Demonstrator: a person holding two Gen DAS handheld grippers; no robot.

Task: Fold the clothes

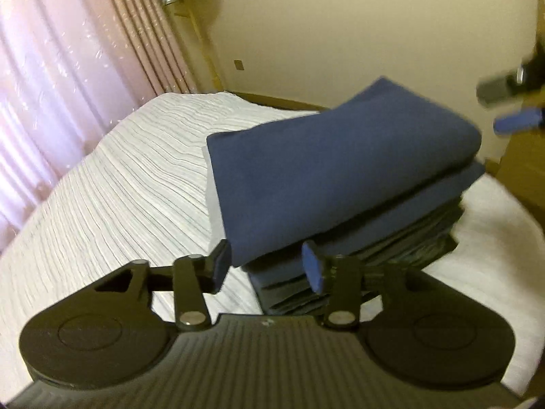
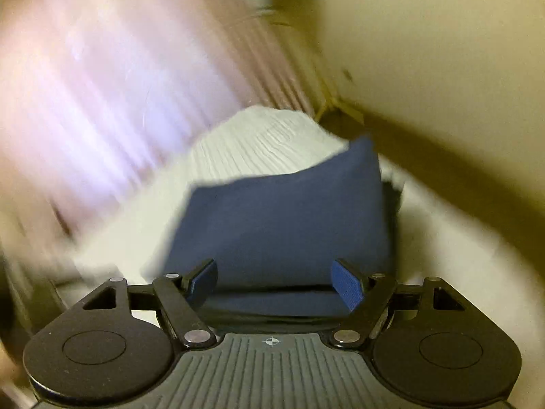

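A folded navy blue garment (image 1: 333,167) lies on top of a stack of folded dark clothes (image 1: 391,248) on a white ribbed bedcover (image 1: 119,197). My left gripper (image 1: 267,266) is open and empty, its blue-padded fingers just in front of the stack's near corner. My right gripper (image 2: 276,286) is open and empty, close to the near edge of the navy garment (image 2: 282,225). The right gripper also shows in the left wrist view (image 1: 507,105), blurred, at the far right above the stack. The right wrist view is motion-blurred.
Pink curtains (image 1: 68,54) hang left of the bed. A cream wall (image 1: 340,27) stands behind it, with a brown wooden strip (image 1: 272,100) along the bed's far edge. Bare bedcover (image 2: 259,143) lies beyond the stack.
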